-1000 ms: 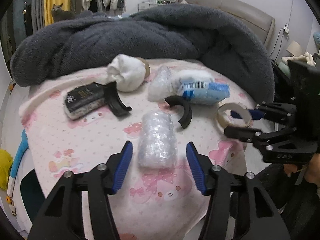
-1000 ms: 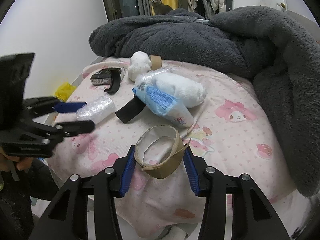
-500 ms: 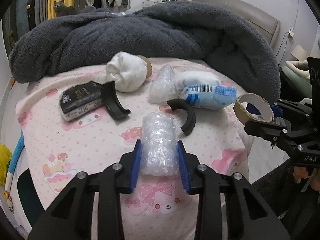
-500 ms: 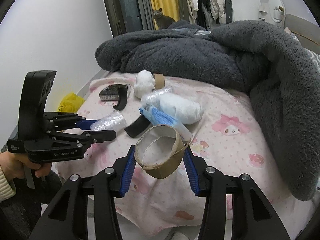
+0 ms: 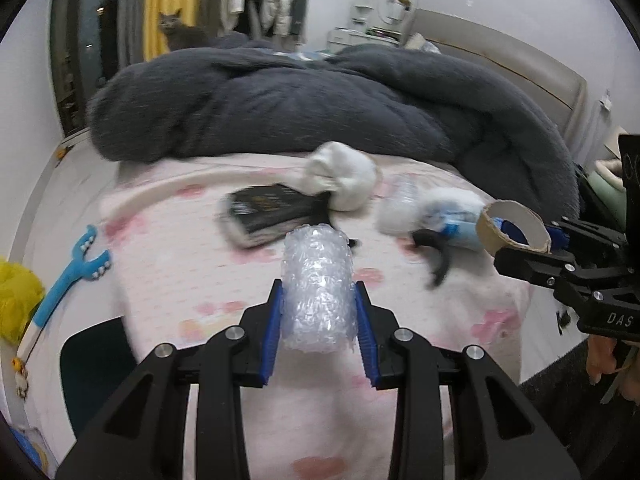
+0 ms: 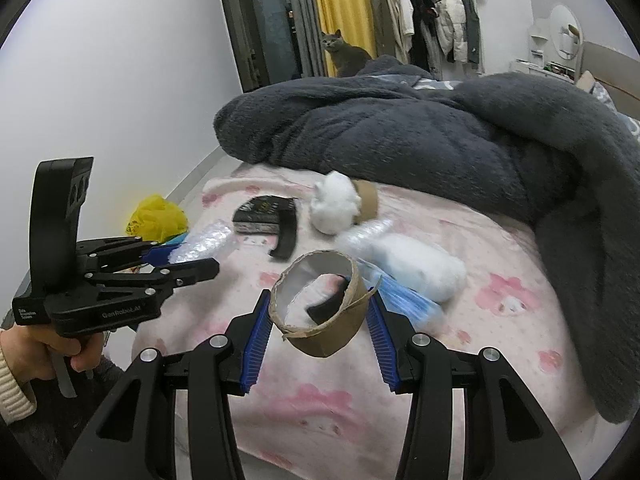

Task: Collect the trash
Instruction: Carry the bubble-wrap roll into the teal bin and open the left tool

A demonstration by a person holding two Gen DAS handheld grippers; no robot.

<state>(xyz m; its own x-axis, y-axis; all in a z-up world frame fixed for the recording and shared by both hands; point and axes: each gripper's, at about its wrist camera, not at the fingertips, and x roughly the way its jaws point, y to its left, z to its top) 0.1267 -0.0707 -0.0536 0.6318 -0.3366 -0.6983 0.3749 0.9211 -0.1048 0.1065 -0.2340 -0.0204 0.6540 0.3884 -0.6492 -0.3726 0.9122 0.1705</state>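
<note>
Two grippers, each carrying one piece of trash. From your left wrist, the left gripper (image 5: pixel 318 312) has just closed on the bubble wrap (image 5: pixel 319 292); its blue pads press both sides of the roll and it hangs clear of the sheet (image 5: pixel 168 264). Beyond it on the bed lie a black box (image 5: pixel 266 210), a white wad (image 5: pixel 342 178) touching the box's far corner, a blurred plastic bag (image 5: pixel 402 204) and a blue packet (image 5: pixel 460 228), with a black curved piece (image 5: pixel 438 250) in front of them. A grey blanket (image 5: pixel 320 108) is heaped behind, and a cat (image 5: pixel 180 34) sits past it. At the right edge your right gripper (image 5: pixel 532 240) holds the cardboard ring (image 5: pixel 514 226). Left of the bed lie a blue handle (image 5: pixel 68 280) and a yellow bag (image 5: pixel 18 300).

From your right wrist, the right gripper (image 6: pixel 318 316) clamps the cardboard ring (image 6: pixel 320 308) between its pads, lifted off the sheet (image 6: pixel 500 320); the ring blocks part of the black curved piece behind it. At the left, your hand (image 6: pixel 60 346) carries the left gripper (image 6: pixel 192 258) with the bubble wrap (image 6: pixel 200 242). The black box (image 6: pixel 262 210), white wad (image 6: pixel 334 206), a second cardboard ring (image 6: pixel 368 200) touching the wad and the blue packet (image 6: pixel 404 300) remain on the bed.
</note>
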